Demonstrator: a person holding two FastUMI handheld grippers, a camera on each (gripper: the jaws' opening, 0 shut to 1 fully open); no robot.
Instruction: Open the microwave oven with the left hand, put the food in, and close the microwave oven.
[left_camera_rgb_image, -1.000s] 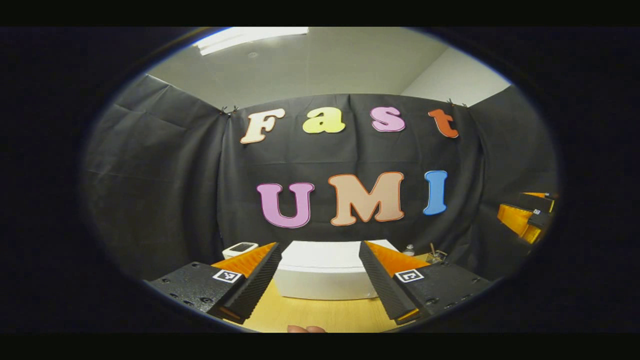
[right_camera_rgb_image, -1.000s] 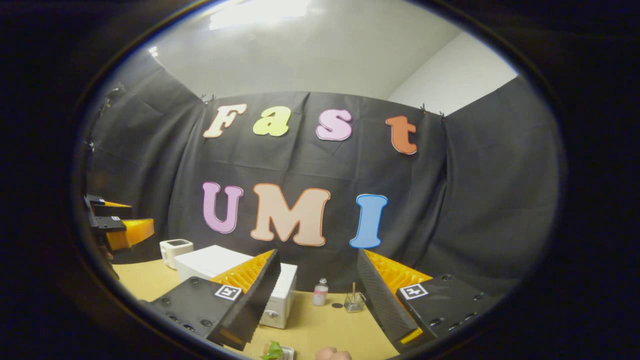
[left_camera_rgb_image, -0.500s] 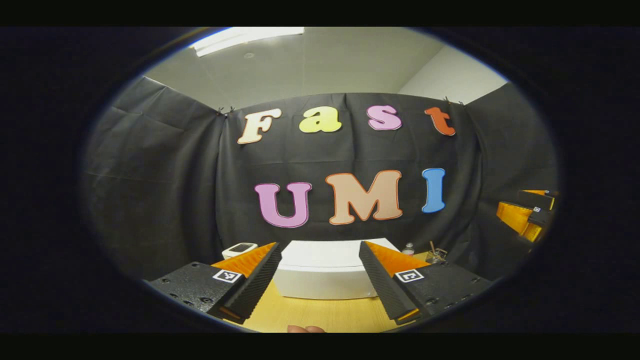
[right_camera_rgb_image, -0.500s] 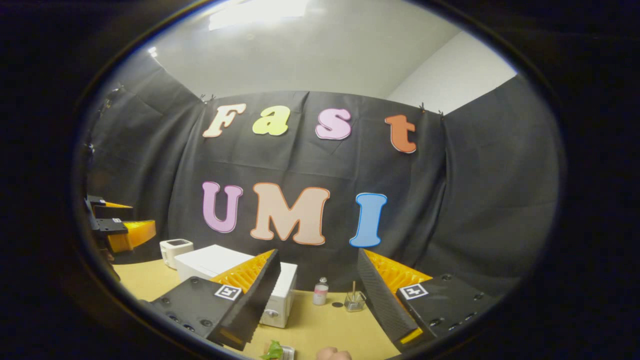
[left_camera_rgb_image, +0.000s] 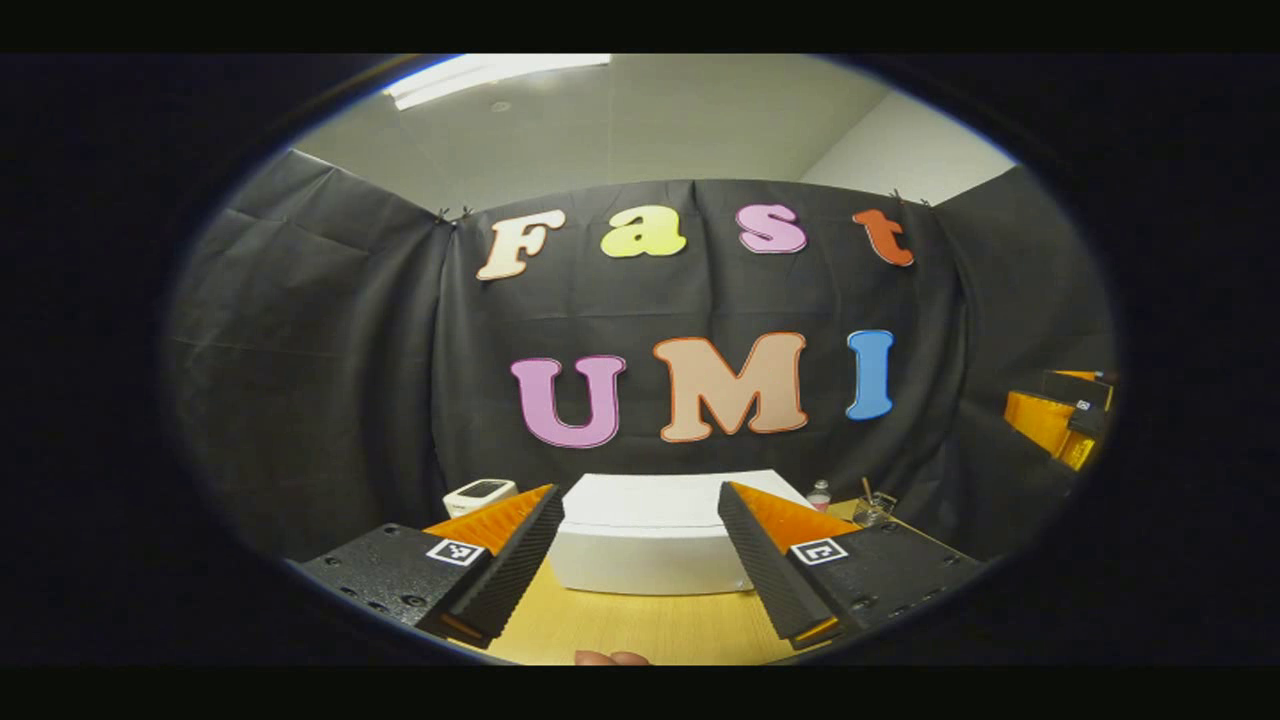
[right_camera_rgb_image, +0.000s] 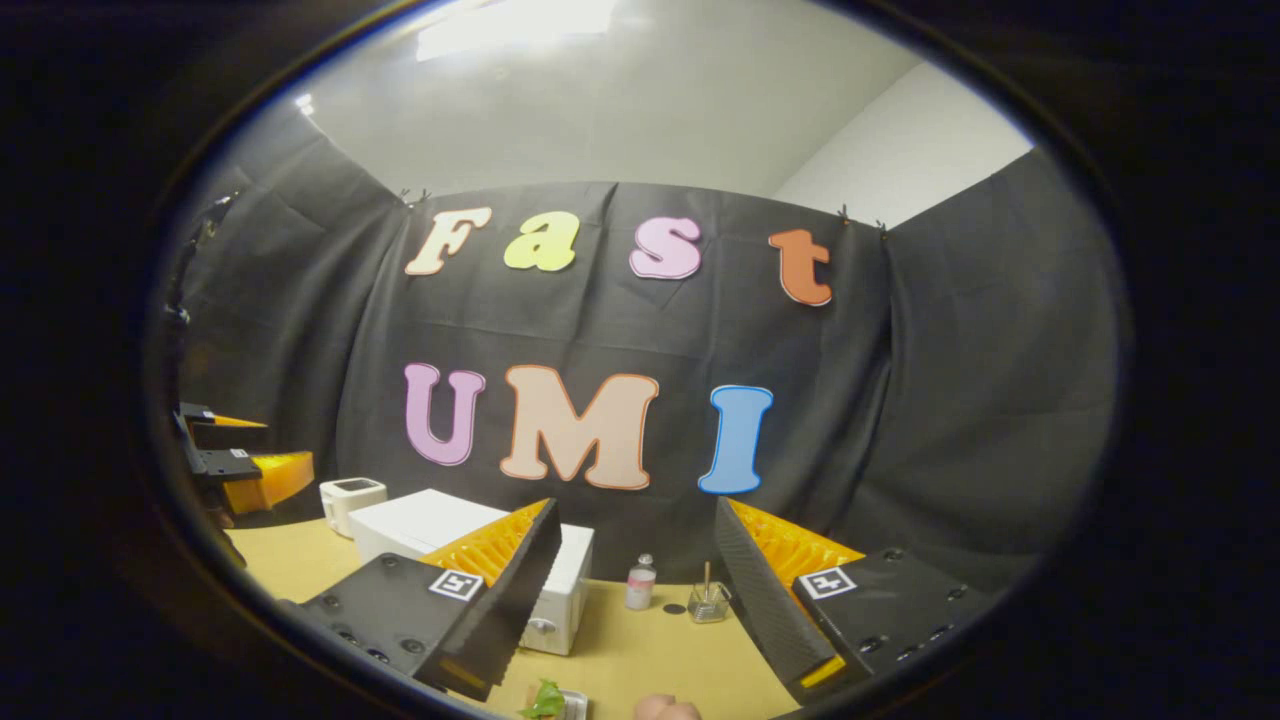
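My left tongs (left_camera_rgb_image: 640, 560) hang wide and empty, squared up to the shut microwave oven (left_camera_rgb_image: 650, 535) on the worktop (left_camera_rgb_image: 640, 630) so I can reach its door, while my right tongs (right_camera_rgb_image: 635, 600), equally wide, wait above the food (right_camera_rgb_image: 546, 700).

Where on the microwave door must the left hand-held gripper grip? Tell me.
Probably the edge of the microwave door nearest the knob, coming from the front: the knob marks the front's right end, so the door likely opens there. No handle is discernible.
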